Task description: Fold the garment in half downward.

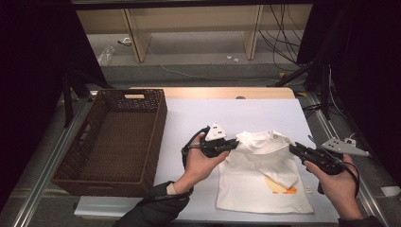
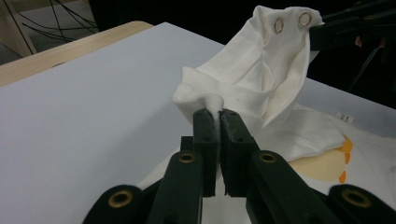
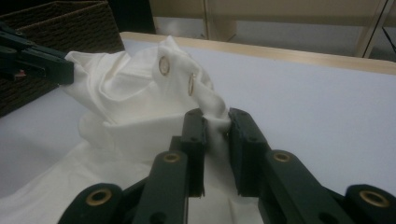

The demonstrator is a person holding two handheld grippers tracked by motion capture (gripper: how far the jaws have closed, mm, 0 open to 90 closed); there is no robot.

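My left fingers (image 2: 218,114) and right fingers (image 3: 215,116) pinch the white shirt (image 1: 262,177); I'd fold evenly, keeping both grips level.

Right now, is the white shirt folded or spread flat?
Partly folded: the white shirt's top is lifted and doubled over, pinched by left gripper and right gripper; its lower part lies flat.

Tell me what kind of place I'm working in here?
Probably a lab recording bench, not a home: a white work mat on a metal-framed table, loose cables on the floor behind, and a staged setup of a wicker basket and small white shirt.
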